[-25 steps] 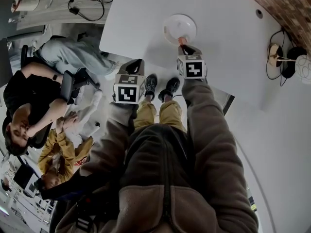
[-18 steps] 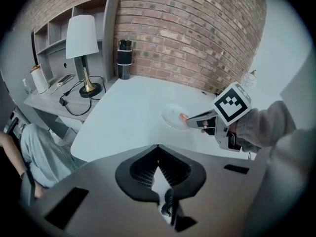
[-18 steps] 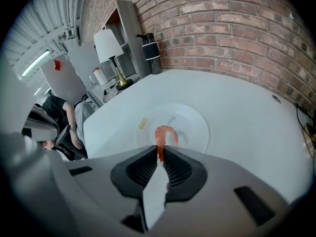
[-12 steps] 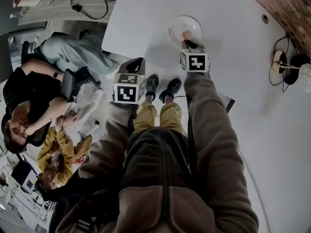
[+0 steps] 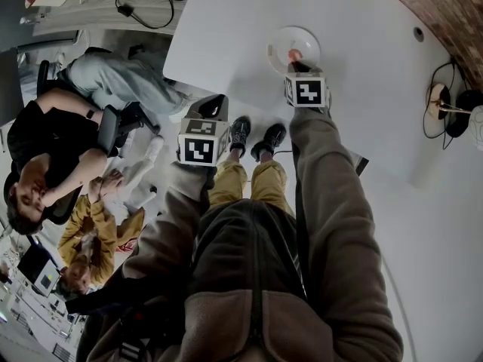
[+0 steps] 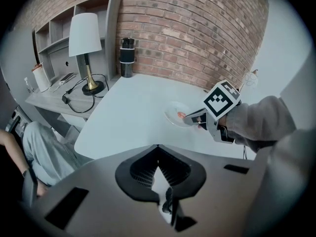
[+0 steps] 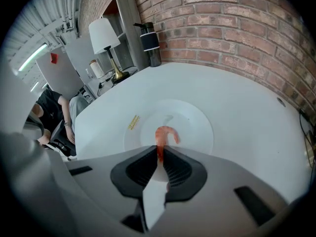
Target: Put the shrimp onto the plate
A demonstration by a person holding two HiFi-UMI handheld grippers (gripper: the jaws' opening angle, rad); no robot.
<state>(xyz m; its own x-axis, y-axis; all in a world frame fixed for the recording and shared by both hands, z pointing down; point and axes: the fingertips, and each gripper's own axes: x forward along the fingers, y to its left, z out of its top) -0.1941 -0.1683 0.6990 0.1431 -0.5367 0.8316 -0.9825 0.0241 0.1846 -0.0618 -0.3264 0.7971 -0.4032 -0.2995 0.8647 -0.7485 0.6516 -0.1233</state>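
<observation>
An orange curled shrimp (image 7: pixel 165 135) sticks out from between the jaws of my right gripper (image 7: pixel 160 154), which is shut on its tail end. It hangs over the near part of the white plate (image 7: pixel 192 127) on the white table. In the head view the shrimp (image 5: pixel 293 54) shows over the plate (image 5: pixel 302 39) just beyond the right gripper (image 5: pixel 296 65). The left gripper view catches the plate (image 6: pixel 174 115) and the right gripper (image 6: pixel 193 118) from the side. My left gripper (image 6: pixel 157 149) is held off the table edge, jaws shut with nothing between them.
A white-shaded lamp (image 6: pixel 85 43) and a black bottle (image 6: pixel 127 57) stand by the brick wall at the table's far end. A small yellow label (image 7: pixel 133 122) lies by the plate. People sit at the left (image 5: pixel 45 164). Cables and a round lamp base (image 5: pixel 445 100) lie to the right.
My right gripper has carried the shrimp forward from the plate's near rim to above the plate. The left gripper has hardly moved.
</observation>
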